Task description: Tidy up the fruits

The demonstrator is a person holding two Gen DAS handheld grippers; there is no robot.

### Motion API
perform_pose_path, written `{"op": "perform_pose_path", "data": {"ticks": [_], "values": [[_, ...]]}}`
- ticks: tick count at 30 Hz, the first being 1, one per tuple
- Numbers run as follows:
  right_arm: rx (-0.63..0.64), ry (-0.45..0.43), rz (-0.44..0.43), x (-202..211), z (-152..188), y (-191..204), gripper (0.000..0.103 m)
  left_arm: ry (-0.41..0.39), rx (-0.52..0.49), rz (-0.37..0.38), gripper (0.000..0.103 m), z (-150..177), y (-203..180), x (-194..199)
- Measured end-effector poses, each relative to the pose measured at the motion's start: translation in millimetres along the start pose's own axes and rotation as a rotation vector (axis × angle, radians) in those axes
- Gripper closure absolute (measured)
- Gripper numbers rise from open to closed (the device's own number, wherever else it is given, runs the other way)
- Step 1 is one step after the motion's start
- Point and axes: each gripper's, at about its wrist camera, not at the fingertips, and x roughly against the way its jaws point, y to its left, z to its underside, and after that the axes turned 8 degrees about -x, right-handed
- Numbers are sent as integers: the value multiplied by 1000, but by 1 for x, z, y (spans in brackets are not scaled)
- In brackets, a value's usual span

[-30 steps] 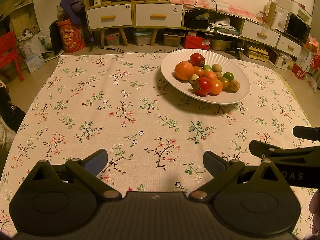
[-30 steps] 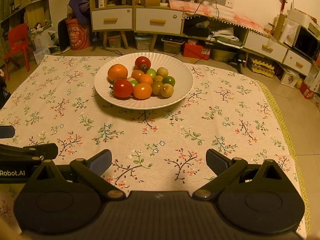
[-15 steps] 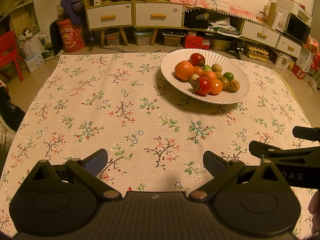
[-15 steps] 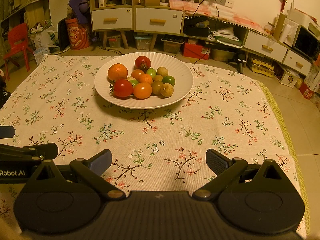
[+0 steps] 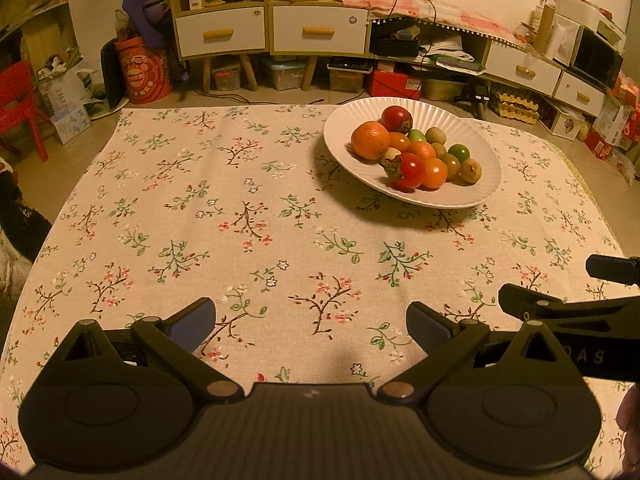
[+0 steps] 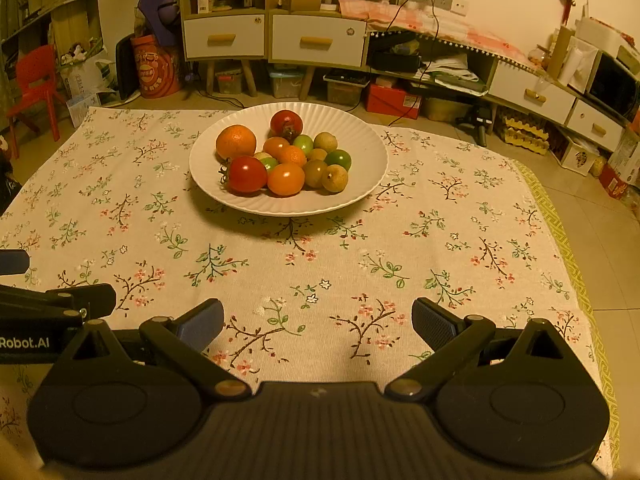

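**A:** So what's on the table (image 6: 460,248) here? The cloth looks like a woven, matte fabric with little flower sprigs printed all over.

**B:** Yep, and sitting toward its far edge is a white plate (image 6: 360,136), round and shallow with a ribbed, fluted rim. The fruits (image 6: 286,156) are heaped in the middle of it: a dimpled orange (image 6: 236,142) at the left, two glossy red tomatoes (image 6: 247,174) with stems, smooth small orange ones, shiny green ones, and a couple of dull brownish round ones at the right.

**A:** And the tongs?

**B:** Both spread wide with nothing between them. The left gripper (image 5: 311,322) and right gripper (image 6: 318,318) hang side by side over the near edge of the table, well apart from the plate. Matte black plastic arms, flat bluish textured pads (image 6: 434,322) on the tips.
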Motion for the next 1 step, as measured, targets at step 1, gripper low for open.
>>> {"op": "perform_pose_path", "data": {"ticks": [1], "values": [[1,0,0,0,0,0,3,0,0,1,2,0,0,0]]}}
